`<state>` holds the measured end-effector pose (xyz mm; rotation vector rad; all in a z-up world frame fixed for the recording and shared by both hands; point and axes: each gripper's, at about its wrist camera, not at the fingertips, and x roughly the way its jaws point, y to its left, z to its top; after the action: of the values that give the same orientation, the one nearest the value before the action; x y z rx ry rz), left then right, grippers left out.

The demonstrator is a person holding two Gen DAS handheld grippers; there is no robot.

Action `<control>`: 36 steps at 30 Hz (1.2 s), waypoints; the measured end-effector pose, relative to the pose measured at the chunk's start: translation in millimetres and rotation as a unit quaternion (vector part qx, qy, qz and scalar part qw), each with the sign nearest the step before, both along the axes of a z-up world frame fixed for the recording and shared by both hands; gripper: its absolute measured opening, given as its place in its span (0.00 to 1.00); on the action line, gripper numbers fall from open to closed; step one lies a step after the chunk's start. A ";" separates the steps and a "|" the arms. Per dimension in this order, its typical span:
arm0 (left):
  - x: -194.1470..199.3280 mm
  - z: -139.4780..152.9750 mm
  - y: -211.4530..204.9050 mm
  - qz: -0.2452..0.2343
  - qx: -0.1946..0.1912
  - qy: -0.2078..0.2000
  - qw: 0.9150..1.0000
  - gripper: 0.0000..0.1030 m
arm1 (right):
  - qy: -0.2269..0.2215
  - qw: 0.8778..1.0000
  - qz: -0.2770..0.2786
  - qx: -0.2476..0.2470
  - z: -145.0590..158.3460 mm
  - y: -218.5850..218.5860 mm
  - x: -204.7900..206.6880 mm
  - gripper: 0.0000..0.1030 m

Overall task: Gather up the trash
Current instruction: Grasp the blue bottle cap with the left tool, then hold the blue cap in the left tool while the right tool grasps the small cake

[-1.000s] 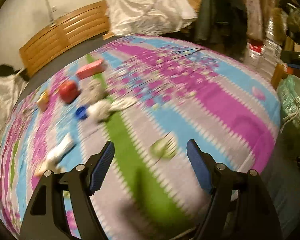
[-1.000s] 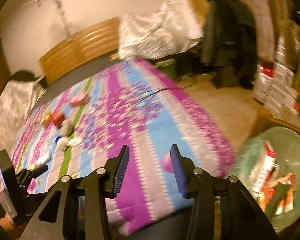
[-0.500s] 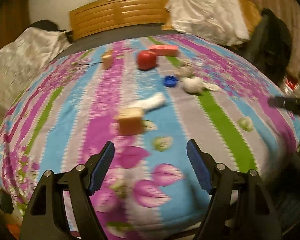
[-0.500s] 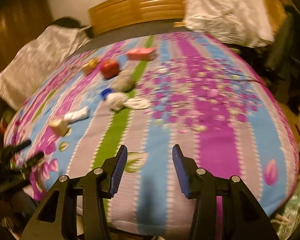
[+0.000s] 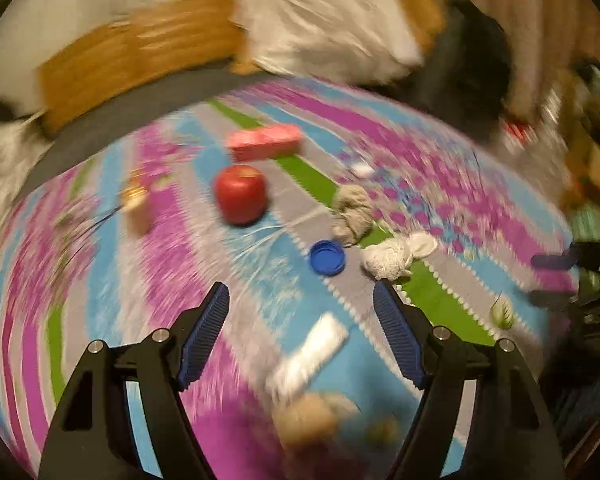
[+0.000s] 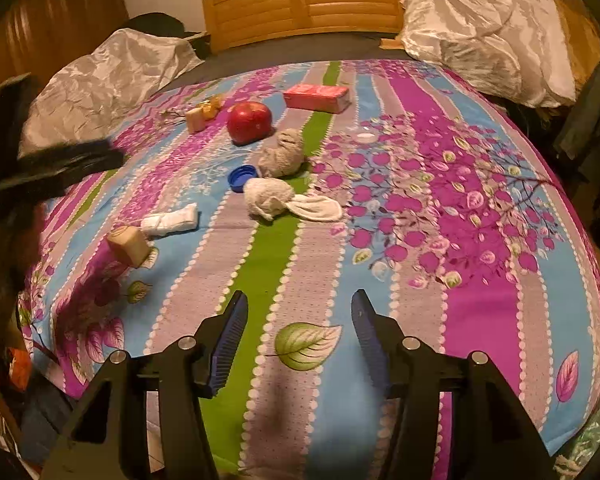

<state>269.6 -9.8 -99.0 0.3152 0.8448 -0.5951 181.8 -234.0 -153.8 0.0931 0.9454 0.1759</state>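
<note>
Both hand-held grippers, left [image 5: 300, 312] and right [image 6: 298, 320], gape empty, the right just widening; crumpled tissues [image 6: 278, 200], perhaps cloth, lie mid-bed [image 6: 479, 312].

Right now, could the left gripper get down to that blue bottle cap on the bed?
Probably yes. The left gripper is open and empty, and the blue bottle cap lies just beyond its fingertips on bare bedspread. The crumpled tissues sit beside the cap, apparently not over it.
</note>
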 end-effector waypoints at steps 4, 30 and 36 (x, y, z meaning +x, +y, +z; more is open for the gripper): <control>39.5 -39.1 -35.0 -0.088 0.077 0.021 0.993 0.62 | 0.008 1.000 -0.016 0.000 -3.5 -10.8 -3.7 0.57; 68.8 -56.8 -22.9 -0.093 0.065 0.009 0.994 0.37 | 0.025 0.999 -0.025 0.017 -16.6 -22.5 8.7 0.58; 44.1 0.3 64.8 0.068 0.017 -0.059 0.996 0.37 | 0.019 0.999 -0.005 0.025 -13.0 -4.7 13.5 0.58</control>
<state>313.7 55.0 -98.7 0.3183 0.7566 -0.4321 195.3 -238.7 -166.8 0.1480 0.9786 0.1901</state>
